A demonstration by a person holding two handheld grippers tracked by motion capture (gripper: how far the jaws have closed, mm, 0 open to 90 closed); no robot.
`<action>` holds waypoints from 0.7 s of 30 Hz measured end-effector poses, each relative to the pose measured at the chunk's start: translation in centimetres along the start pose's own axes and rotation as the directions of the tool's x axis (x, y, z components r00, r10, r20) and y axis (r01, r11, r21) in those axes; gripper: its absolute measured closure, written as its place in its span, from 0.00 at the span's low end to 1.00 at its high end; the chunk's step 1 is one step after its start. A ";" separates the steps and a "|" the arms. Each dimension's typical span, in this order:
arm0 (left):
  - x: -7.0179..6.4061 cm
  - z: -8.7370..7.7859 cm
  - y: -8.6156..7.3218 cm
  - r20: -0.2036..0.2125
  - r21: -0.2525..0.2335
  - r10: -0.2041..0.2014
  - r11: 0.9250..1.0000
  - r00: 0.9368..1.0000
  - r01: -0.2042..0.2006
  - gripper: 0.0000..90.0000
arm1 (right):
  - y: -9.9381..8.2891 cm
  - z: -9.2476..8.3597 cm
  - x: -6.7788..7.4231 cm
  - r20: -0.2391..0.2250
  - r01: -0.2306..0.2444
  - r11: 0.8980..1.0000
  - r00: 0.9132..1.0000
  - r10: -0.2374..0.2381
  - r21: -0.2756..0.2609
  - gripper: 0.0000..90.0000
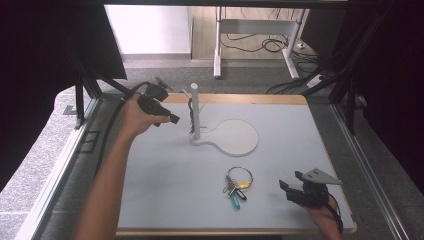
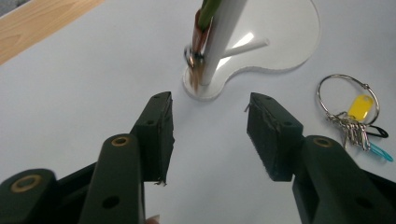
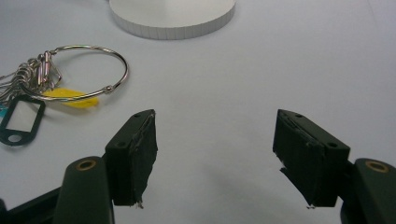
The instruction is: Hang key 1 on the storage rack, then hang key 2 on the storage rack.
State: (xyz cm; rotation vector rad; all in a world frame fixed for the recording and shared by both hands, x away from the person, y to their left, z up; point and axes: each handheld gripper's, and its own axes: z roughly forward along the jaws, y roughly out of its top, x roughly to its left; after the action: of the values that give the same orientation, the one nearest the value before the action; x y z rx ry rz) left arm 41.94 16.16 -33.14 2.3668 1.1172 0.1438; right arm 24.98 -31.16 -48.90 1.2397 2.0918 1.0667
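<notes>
Stand's post [image 2: 224,42] top cut off

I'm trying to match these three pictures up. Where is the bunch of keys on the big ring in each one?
High view: key ring lies low, right of centre, on the table.
Left gripper view: at the right edge.
Right gripper view: upper left.
Shared landmark: the white stand's round base, just beyond the keys.

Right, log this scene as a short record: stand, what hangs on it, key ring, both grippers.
stand: white stand, upright post on a flat base, mid-table
hanging item: brownish strap hanging against the post
key ring: key ring lying flat on the table, with yellow and blue tags
left gripper: left gripper beside the post, jaws open, nothing between them
right gripper: right gripper right of the key ring, jaws open, empty
</notes>
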 end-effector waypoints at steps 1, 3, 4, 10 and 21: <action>-0.1 -0.1 -0.5 0.001 -0.007 0.003 1.000 1.000 -0.003 0.55 | 0.0 0.1 0.1 -0.002 0.002 1.000 1.000 -0.002 0.001 0.34; -0.3 -0.1 -1.5 0.003 -0.030 0.005 1.000 1.000 -0.005 0.54 | 0.0 0.2 0.2 -0.002 0.005 1.000 1.000 -0.005 0.005 0.34; -0.5 -0.1 -2.0 -0.002 -0.039 0.008 0.999 1.000 -0.008 0.53 | 0.0 0.2 0.2 -0.002 0.009 1.000 1.000 -0.009 0.007 0.34; -1.9 0.5 -5.3 -0.051 -0.054 0.029 0.998 0.998 -0.032 0.52 | 0.3 0.7 0.4 -0.009 0.014 1.000 1.000 -0.014 0.007 0.34; -5.2 1.8 -9.8 -0.028 -0.097 0.096 0.990 0.995 -0.098 0.50 | 1.1 1.9 1.6 -0.049 0.064 0.998 0.997 -0.063 0.007 0.34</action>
State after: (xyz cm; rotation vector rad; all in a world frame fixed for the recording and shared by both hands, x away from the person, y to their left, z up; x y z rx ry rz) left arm 32.33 16.71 -38.89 2.3378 0.9828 0.2553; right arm 26.12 -28.70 -49.10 1.1540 2.1592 1.0707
